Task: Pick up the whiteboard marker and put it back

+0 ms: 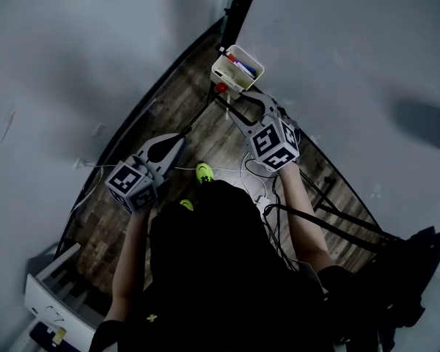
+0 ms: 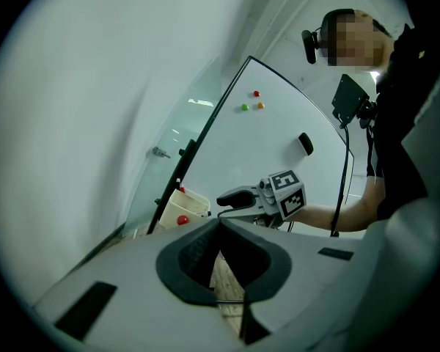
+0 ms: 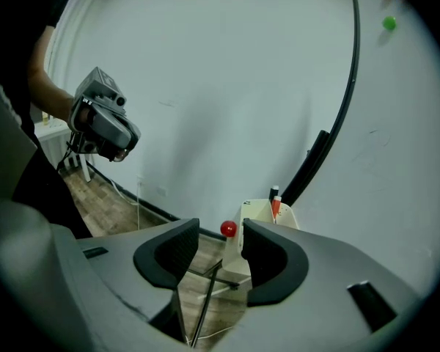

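A white marker box (image 1: pixel 237 68) hangs at the lower corner of the whiteboard (image 1: pixel 337 64), with several markers standing in it. In the right gripper view the box (image 3: pixel 258 213) shows a red-capped marker (image 3: pixel 276 207) sticking up and a red ball (image 3: pixel 228 229) at its side. My right gripper (image 1: pixel 238 103) is just short of the box, jaws open, and nothing lies between them (image 3: pixel 221 235). My left gripper (image 1: pixel 177 142) hangs lower left over the floor, its pads meeting at the tips (image 2: pixel 220 223), empty. From it I see the right gripper (image 2: pixel 238 196) beside the box (image 2: pixel 185 205).
Wood floor (image 1: pixel 205 138) runs between a grey wall (image 1: pixel 73 64) and the whiteboard. Black stand legs and cables (image 1: pixel 315 204) cross the floor at right. A white shelf unit (image 1: pixel 55 288) stands at lower left. Coloured magnets (image 2: pixel 251 101) and a black eraser (image 2: pixel 306 144) sit on the board.
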